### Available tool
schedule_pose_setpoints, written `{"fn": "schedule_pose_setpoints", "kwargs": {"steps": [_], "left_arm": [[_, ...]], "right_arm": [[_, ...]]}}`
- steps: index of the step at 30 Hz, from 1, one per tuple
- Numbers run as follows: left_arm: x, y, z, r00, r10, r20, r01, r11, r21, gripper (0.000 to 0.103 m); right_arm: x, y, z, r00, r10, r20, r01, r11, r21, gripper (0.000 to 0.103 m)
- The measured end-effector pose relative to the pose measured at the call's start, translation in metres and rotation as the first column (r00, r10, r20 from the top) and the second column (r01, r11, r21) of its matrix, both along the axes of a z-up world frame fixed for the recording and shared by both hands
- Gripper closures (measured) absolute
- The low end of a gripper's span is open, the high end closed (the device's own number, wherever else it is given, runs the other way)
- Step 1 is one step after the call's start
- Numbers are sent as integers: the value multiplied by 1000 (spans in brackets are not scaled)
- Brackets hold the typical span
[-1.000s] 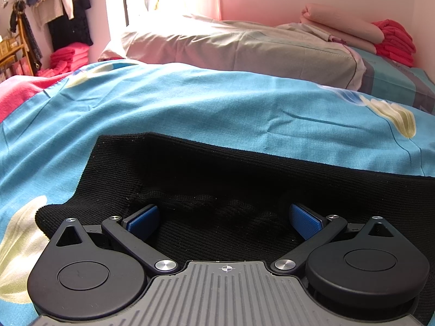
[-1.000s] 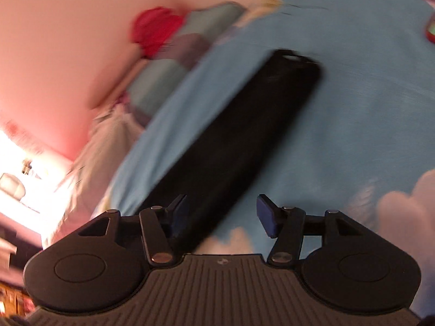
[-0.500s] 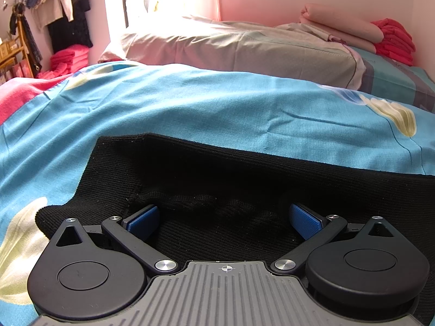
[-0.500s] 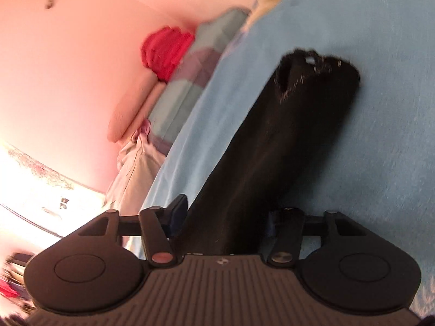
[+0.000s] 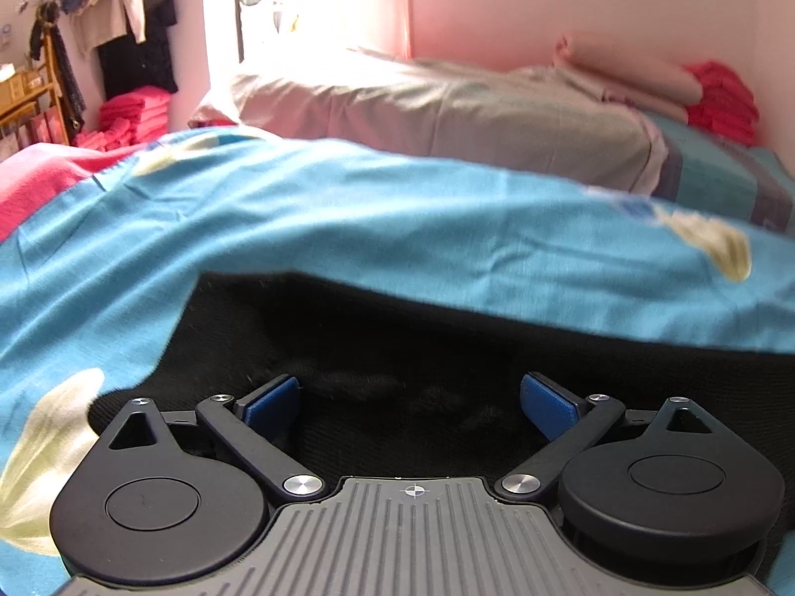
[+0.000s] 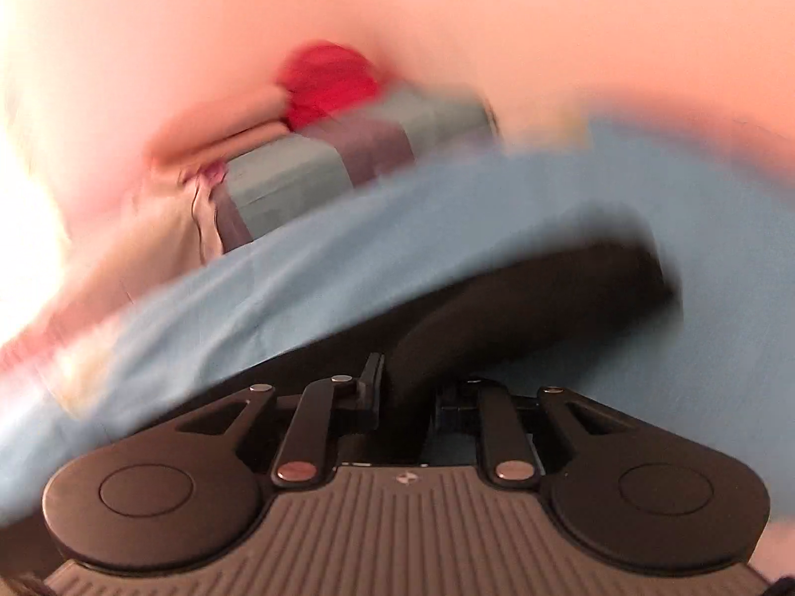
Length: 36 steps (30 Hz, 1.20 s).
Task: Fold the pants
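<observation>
Black knit pants (image 5: 397, 328) lie across a blue flowered bedsheet (image 5: 348, 208). My left gripper (image 5: 410, 387) hovers low over their bunched waist end, open, with its blue pads (image 5: 271, 400) wide apart and black fabric between them but not pinched. In the blurred right wrist view, a pants leg (image 6: 546, 293) runs from the jaws out to the right over the sheet (image 6: 397, 228). My right gripper (image 6: 405, 387) is closing, and its narrow jaws pinch that leg.
A grey pillow or duvet (image 5: 447, 114) lies along the far side of the bed. Folded pink cloth (image 5: 626, 69) and a red pile (image 5: 720, 94) sit at the far right. Hanging clothes (image 5: 124, 15) and pink stacks (image 5: 129, 114) are at the left.
The right gripper has rolled and swung sideways. Its jaws went from apart around the leg to pinched on it. The left gripper has stayed in place, still open.
</observation>
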<state>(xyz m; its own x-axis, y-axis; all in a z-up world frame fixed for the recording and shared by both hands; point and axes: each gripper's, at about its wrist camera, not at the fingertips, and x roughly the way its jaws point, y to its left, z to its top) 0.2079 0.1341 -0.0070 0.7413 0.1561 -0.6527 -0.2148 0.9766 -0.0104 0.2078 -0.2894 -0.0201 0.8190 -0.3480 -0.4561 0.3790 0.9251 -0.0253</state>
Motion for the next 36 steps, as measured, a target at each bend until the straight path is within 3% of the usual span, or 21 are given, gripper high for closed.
{"fn": "schedule_pose_setpoints", "kwargs": {"steps": [1,2,4,5,8,10,12,15,17,20,22,26,28,30,31,33,36], "left_arm": [[-3,2,4,1000,8,16,-8,1000,-6,0],[-5,4,8,999,18,33,-18,1000,-10,0],[-9,7,15,997,41,63,-40,999,-9,0],[-10,9,17,996,52,75,-51,999,-8,0],[-11,12,20,995,59,81,-58,998,-17,0],[-10,11,20,996,55,77,-54,998,-17,0],[-11,9,19,996,49,72,-48,999,-11,0],[-10,9,18,997,43,65,-42,999,-16,0],[-10,7,18,998,36,50,-35,999,-27,0],[-9,-7,27,999,32,38,-31,999,-26,0],[-7,-24,37,999,-18,39,19,999,-43,0],[9,-77,43,992,-127,4,127,991,-29,0],[20,-103,27,988,-149,-44,149,989,-10,0],[29,-123,-1,978,-162,-131,164,986,5,0],[30,-129,-15,976,-158,-151,162,987,14,0],[19,-132,-24,988,-142,-64,147,987,67,0],[18,-129,-23,987,-145,-66,149,987,57,0]], "right_arm": [[-6,28,5,999,46,23,-43,988,-148,82],[-13,57,9,993,107,46,-89,950,-298,82],[-31,114,3,967,249,55,-180,817,-547,82],[-38,140,-6,947,320,30,-232,743,-628,82],[-51,202,-51,857,481,-184,-438,492,-753,82],[-52,225,-78,806,503,-313,-524,359,-773,81],[-54,236,-93,793,497,-352,-527,270,-806,82],[-54,230,-84,785,510,-352,-539,285,-792,81],[-54,224,-81,797,502,-337,-525,299,-797,81],[-60,228,-91,799,482,-359,-526,271,-806,81],[-61,231,-93,816,470,-336,-495,269,-826,81],[-61,231,-88,823,470,-319,-499,330,-801,76],[-65,227,-86,828,470,-305,-488,340,-804,69],[-67,220,-81,839,468,-278,-468,360,-807,51],[-68,215,-79,840,468,-275,-469,370,-802,49],[-71,200,-73,850,452,-271,-462,394,-794,45],[-80,163,-72,882,403,-246,-412,399,-819,38]]}}
